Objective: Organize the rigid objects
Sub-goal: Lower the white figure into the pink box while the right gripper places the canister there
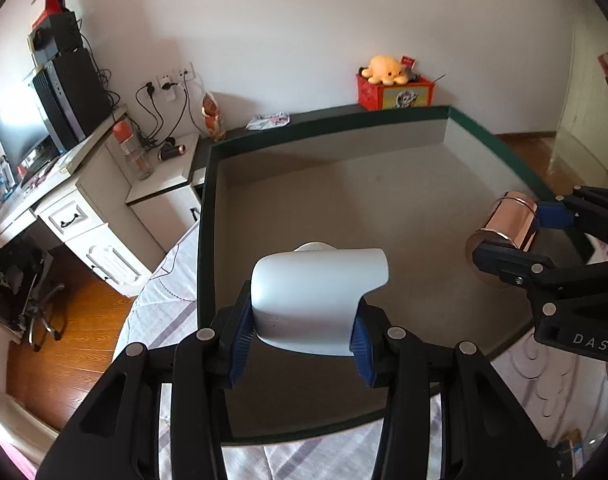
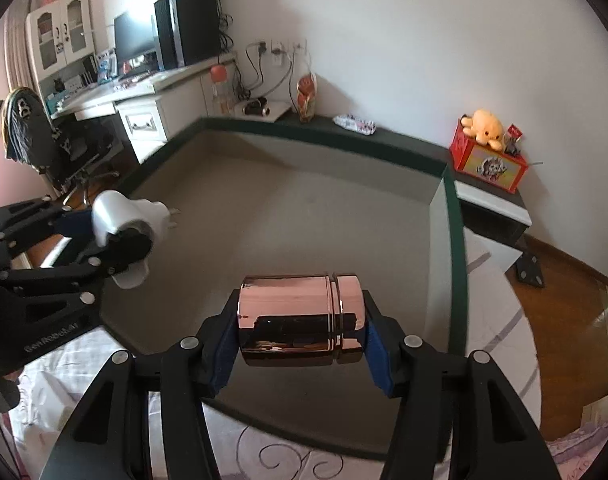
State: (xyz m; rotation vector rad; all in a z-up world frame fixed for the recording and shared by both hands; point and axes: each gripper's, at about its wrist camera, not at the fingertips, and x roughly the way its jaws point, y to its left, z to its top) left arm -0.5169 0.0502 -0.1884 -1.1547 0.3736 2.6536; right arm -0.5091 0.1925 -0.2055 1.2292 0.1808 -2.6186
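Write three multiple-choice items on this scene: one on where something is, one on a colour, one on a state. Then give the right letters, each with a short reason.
1. Where is the plush toy?
A. inside the tray
B. on the red box by the wall
C. on the desk

2. What colour is the canister in the right tongs?
A. shiny copper
B. matte green
C. yellow

3. What state are the left tongs in?
A. open and bare
B. shut on the white object
C. lying in the tray

Answers:
1 B: the plush toy lies on top of the red box, beyond the far rim of the tray.
2 A: its mirror surface shows a copper-pink tone in both views.
3 B: the blue pads press both sides of the white object, held above the tray floor.
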